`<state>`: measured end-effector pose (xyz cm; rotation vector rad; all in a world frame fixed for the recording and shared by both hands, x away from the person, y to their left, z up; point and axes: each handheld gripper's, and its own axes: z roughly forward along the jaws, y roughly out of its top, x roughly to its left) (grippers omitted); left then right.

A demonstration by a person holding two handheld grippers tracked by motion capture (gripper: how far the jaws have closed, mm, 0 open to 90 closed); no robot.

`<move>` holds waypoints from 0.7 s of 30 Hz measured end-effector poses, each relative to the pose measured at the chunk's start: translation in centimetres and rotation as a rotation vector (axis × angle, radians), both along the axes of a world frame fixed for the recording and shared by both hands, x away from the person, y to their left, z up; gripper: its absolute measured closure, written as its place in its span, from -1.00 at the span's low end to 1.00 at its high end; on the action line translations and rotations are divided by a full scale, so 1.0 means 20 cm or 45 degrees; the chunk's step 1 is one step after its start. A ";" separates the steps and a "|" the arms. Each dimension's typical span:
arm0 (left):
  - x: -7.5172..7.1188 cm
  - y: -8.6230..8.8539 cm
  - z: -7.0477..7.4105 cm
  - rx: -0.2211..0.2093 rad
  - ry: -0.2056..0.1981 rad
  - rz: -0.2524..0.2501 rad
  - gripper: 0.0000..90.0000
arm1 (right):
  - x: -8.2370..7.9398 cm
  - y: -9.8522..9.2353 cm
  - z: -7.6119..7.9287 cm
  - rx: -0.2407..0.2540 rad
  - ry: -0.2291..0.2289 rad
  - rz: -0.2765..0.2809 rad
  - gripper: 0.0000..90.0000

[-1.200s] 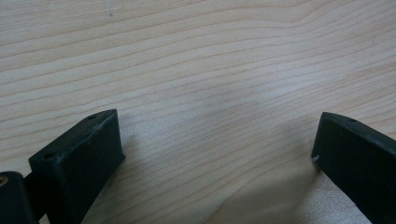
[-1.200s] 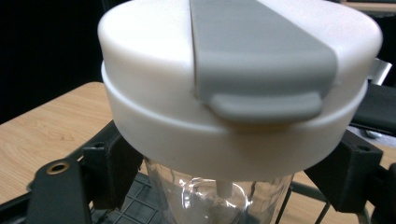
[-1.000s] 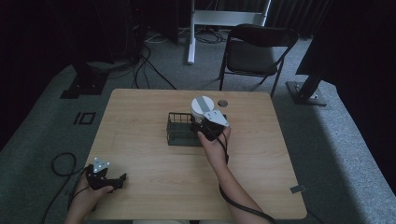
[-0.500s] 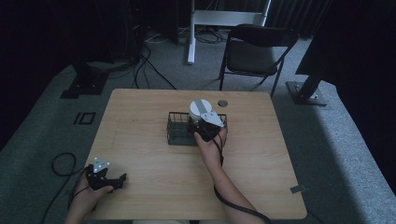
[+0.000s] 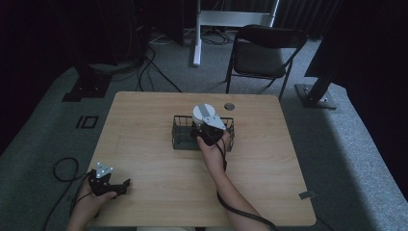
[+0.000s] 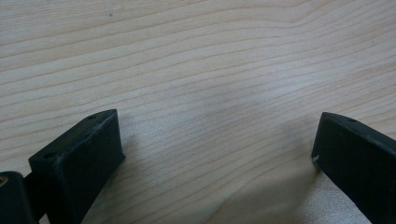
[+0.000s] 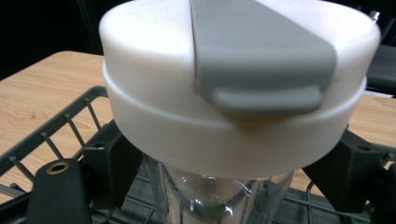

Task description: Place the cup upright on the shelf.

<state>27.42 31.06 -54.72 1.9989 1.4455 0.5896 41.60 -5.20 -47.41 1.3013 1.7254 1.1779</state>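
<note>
While pale wooden table (image 5: pixel 144 125) is carrying everything, black folding chair (image 5: pixel 262 50) is standing beyond far edge, well apart. Dark wire basket (image 5: pixel 180 137) is sitting mid-table, rim wires crossing in front of jaws in right gripper view. Clear plastic bottle with white lid and grey flip cap (image 7: pixel 238 88) is standing upright in basket. Right gripper (image 5: pixel 208 131) is clamping bottle below lid. Left gripper (image 5: pixel 108 182) is resting near front left corner, jaws spread wide, holding nothing.
</note>
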 end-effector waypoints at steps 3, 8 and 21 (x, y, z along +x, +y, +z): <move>0.00 0.00 0.00 0.000 0.000 0.000 -0.95 | 0.00 0.00 -0.01 -0.012 0.012 0.000 -0.59; 0.00 0.00 0.00 0.000 -0.001 0.000 -0.96 | 0.01 0.01 -0.01 -0.015 0.033 0.007 -0.59; 0.00 0.00 0.00 0.000 0.000 0.000 -0.96 | 0.02 0.00 -0.03 -0.019 0.088 0.001 -0.59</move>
